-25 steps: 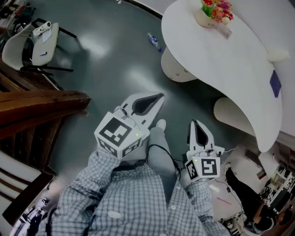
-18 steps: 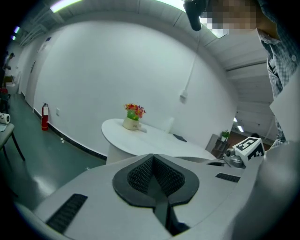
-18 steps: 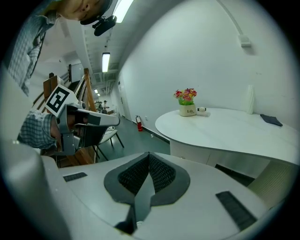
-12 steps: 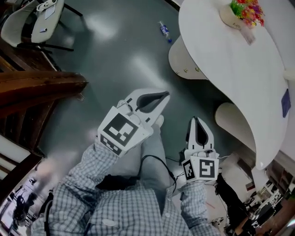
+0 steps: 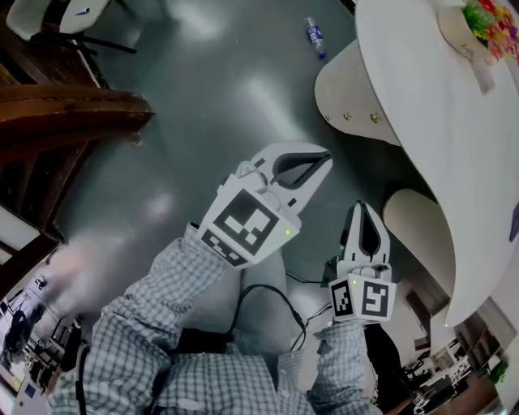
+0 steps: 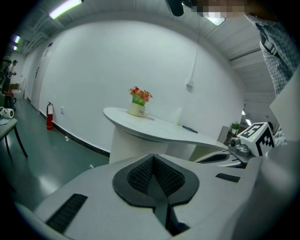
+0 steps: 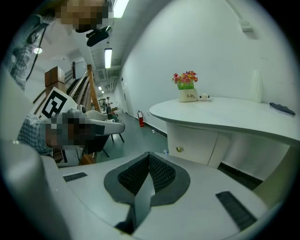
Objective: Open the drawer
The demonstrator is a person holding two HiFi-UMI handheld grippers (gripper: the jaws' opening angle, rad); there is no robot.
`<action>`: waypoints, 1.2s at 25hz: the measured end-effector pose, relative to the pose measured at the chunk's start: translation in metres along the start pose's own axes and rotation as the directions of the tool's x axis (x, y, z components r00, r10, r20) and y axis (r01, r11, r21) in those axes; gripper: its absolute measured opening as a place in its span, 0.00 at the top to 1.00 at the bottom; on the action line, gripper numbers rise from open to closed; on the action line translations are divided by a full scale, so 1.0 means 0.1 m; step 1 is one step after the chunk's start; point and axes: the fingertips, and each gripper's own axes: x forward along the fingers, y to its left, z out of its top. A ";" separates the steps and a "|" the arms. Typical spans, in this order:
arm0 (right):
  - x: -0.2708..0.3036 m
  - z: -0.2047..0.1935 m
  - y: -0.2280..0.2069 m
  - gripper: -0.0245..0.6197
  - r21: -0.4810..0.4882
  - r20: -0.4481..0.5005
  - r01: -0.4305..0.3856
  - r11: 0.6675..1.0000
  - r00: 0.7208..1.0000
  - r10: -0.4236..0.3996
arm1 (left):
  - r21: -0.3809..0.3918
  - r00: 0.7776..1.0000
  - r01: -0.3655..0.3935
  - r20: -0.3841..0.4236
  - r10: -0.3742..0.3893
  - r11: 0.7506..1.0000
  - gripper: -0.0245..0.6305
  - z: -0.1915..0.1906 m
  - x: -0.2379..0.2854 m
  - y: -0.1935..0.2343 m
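Note:
A white curved desk [image 5: 422, 105] stands at the right on a rounded white cabinet base [image 5: 345, 89] that carries small brass knobs [image 5: 349, 116]. In the right gripper view one knob [image 7: 179, 149] shows on the cabinet front [image 7: 197, 140], well beyond the jaws. My left gripper [image 5: 323, 156] is shut and empty over the floor, pointing toward the base. My right gripper [image 5: 362, 207] is also shut and empty, just right of it. In each gripper view the ribbed pads meet with nothing between them, for the left gripper [image 6: 152, 158] and the right gripper [image 7: 149, 155].
A flower pot [image 7: 188, 93] sits on the desk top. Dark wooden furniture [image 5: 65, 113] lines the left side, with a chair [image 5: 49, 16] behind it. A bottle [image 5: 315, 36] lies on the grey-green floor. A fire extinguisher [image 6: 49, 123] stands by the far wall.
Both grippers have sunk lower and drifted right in the head view, still shut. The desk and its base have slid toward the upper right as the view moved.

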 end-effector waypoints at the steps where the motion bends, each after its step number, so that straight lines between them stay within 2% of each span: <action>1: 0.04 -0.04 -0.03 0.95 -0.006 0.000 -0.003 1.000 1.000 0.003 | -0.001 1.000 -0.005 0.003 0.005 1.000 0.96 -0.06 0.05 0.01; 9: 0.18 -0.21 -0.20 0.95 -0.021 0.002 -0.019 1.000 1.000 0.019 | -0.007 0.999 -0.038 0.029 0.039 0.999 0.96 -0.37 0.46 0.06; 13: 0.20 -0.34 -0.22 0.95 -0.019 -0.008 -0.038 0.999 0.999 0.038 | 0.013 0.999 -0.012 0.035 0.011 1.000 0.96 -0.48 0.67 0.05; 24: 0.32 -0.55 -0.40 0.95 -0.040 -0.052 -0.056 0.998 0.997 0.054 | 0.022 0.997 -0.057 0.043 0.056 0.998 0.96 -0.62 1.23 0.27; 30: 0.38 -0.52 -0.46 0.95 -0.036 -0.053 -0.053 0.998 0.997 0.051 | 0.041 0.998 -0.050 0.029 0.049 0.998 0.96 -0.64 1.52 0.33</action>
